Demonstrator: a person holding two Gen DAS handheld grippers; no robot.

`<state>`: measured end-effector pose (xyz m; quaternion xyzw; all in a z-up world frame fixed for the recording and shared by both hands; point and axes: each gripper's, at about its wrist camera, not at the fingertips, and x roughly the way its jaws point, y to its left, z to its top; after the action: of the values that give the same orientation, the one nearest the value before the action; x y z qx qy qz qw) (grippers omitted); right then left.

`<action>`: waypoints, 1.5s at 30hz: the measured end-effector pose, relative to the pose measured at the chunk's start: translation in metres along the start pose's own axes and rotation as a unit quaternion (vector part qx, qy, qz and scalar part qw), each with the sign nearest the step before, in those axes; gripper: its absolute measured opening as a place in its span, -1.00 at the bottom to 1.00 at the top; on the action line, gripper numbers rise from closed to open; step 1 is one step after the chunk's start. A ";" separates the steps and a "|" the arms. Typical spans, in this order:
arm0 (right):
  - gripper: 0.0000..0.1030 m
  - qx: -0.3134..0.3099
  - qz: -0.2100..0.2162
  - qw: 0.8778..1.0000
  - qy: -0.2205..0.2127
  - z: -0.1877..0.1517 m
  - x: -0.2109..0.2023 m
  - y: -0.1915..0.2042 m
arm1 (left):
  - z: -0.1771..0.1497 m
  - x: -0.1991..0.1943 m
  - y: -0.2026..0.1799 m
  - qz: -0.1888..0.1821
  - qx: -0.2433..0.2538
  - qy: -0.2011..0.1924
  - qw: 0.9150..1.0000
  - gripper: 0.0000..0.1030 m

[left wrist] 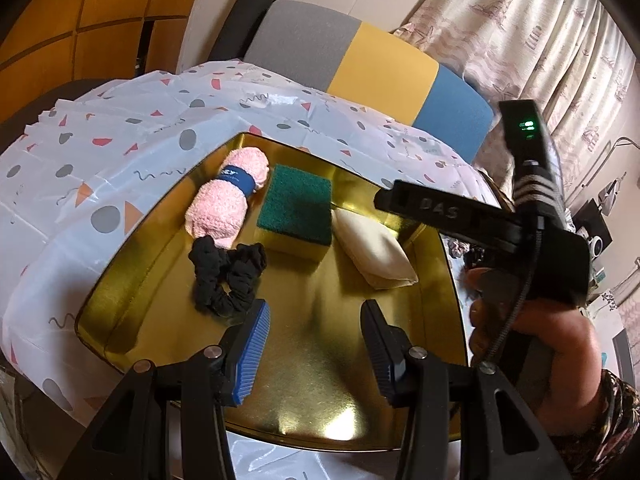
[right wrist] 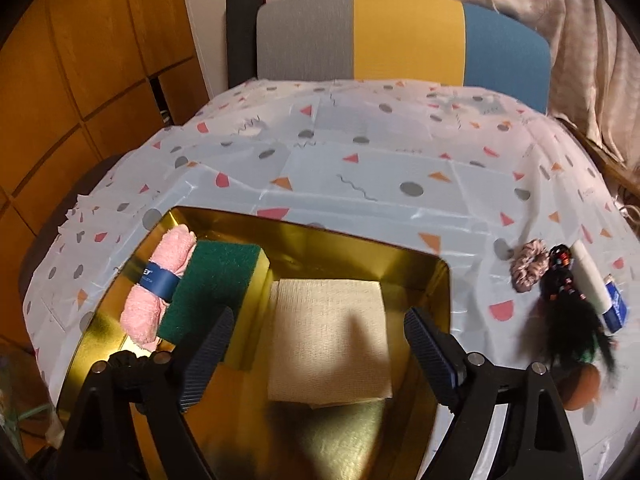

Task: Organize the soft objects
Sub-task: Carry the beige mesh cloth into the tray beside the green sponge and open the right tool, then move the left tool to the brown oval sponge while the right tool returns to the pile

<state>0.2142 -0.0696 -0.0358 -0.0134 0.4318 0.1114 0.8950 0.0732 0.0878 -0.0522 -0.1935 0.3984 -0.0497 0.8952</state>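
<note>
A gold tray point(left wrist: 316, 392) point(right wrist: 344, 432) on the patterned tablecloth holds a rolled pink towel point(left wrist: 228, 196) point(right wrist: 154, 296), a green sponge point(left wrist: 298, 208) point(right wrist: 212, 284), a cream folded cloth point(left wrist: 376, 248) point(right wrist: 328, 336) and a black scrunchie point(left wrist: 226, 276) point(right wrist: 122, 358). My left gripper point(left wrist: 316, 348) is open and empty over the tray's near part, just right of the black scrunchie. My right gripper point(right wrist: 316, 360) is open and empty above the cream cloth. Its body shows in the left wrist view at the right point(left wrist: 500, 216), held by a hand.
On the tablecloth point(right wrist: 360, 152) right of the tray lie a pink-brown scrunchie point(right wrist: 530, 266), a black beaded hair piece point(right wrist: 568, 300), a white and blue item point(right wrist: 600, 292) and an orange-brown round thing point(right wrist: 582, 388). A grey, yellow and blue chair back point(right wrist: 400, 36) stands behind the table.
</note>
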 end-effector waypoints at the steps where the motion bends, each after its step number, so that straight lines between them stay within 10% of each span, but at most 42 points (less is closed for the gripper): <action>1: 0.71 -0.001 0.001 1.000 -0.003 0.000 -0.003 -0.001 | 0.000 0.001 -0.001 -0.006 0.000 0.003 1.000 -0.08; 25: 0.73 0.030 -0.053 0.998 -0.024 -0.073 -0.057 -0.092 | -0.031 -0.006 -0.069 -0.111 0.126 0.018 0.986 -0.08; 45: 0.73 0.128 -0.213 0.967 -0.062 -0.138 -0.079 -0.282 | -0.054 0.010 -0.168 -0.155 0.174 0.070 0.970 0.16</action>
<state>0.1198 -0.3761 -0.0813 0.0169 0.3731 -0.1371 0.9175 0.0513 -0.0857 -0.0278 -0.0906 0.4102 -0.2696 0.8665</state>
